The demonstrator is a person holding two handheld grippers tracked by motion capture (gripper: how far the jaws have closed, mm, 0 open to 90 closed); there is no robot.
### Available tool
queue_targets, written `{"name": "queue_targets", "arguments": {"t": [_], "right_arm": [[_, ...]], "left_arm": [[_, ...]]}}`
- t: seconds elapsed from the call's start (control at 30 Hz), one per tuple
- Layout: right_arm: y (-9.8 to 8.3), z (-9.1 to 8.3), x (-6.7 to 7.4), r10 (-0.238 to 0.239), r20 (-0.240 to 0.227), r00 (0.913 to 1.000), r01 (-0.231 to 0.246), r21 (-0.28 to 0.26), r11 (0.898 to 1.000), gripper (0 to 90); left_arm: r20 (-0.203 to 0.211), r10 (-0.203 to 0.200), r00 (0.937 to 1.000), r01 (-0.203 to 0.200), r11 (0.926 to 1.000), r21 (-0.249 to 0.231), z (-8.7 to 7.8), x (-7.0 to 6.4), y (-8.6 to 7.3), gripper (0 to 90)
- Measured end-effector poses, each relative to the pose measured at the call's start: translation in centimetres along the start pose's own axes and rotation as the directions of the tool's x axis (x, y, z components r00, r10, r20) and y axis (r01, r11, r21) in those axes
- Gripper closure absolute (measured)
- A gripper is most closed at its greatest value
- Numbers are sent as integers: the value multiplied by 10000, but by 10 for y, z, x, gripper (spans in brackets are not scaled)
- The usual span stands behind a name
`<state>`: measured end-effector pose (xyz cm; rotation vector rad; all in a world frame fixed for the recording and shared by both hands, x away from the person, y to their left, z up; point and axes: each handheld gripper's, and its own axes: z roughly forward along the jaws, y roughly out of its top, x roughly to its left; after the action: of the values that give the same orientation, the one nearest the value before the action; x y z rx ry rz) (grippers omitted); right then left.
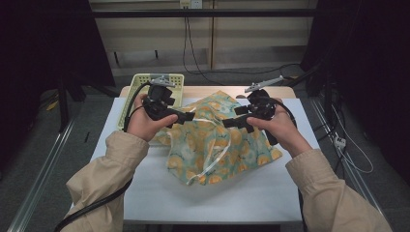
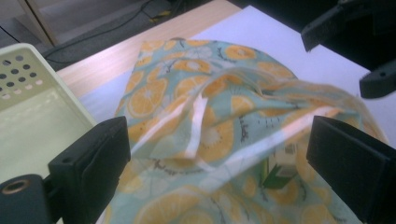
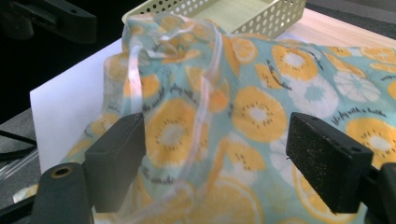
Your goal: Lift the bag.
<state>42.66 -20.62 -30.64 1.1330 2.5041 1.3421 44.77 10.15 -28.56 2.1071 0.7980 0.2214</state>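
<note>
From above, I hold my left gripper (image 1: 189,117) and my right gripper (image 1: 228,122) level over the bench (image 1: 145,188), their tips turned toward each other, forearms in beige sleeves (image 1: 104,174) coming in from below. Between and under them lies the crumpled citrus-print cloth (image 1: 217,145) with its pale ribbon (image 1: 215,159) — it rests on the white bench top, just beside the yellow-green basket (image 1: 126,94) at the far left. Beyond the bench are grey floor, cables and dark curtains.

In the left gripper view my jaws stand wide apart, nothing clamped; the cloth (image 2: 210,116) lies past them, the basket (image 2: 32,116) to the side.

In the right gripper view the jaws are likewise spread and empty — the cloth (image 3: 261,112) bunches ahead, the basket (image 3: 224,14) behind it.
</note>
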Motion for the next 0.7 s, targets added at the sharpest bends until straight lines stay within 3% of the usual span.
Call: {"name": "queue_targets", "arguments": {"t": [0.13, 0.3, 0.53, 0.7], "right_arm": [[-10, -5, -5, 16, 83, 10000, -16, -1, 10000, 205], [-24, -13, -10, -76, 316, 9995, 71, 148, 9999, 205], [-41, -21, -13, -287, 676, 9973, 271, 230, 9994, 206], [-59, -21, -14, -350, 760, 9965, 319, 420, 9986, 206]], "left_arm": [[130, 44, 9999, -44, 10000, -2, -5, 0, -7, 61], [179, 455, 9988, -456, 9989, 60, -14, -2, -18, 60], [366, 582, 9976, -597, 9974, 411, -22, -4, -36, 60], [435, 593, 9973, -608, 9975, 351, -24, -4, -53, 65]]}}
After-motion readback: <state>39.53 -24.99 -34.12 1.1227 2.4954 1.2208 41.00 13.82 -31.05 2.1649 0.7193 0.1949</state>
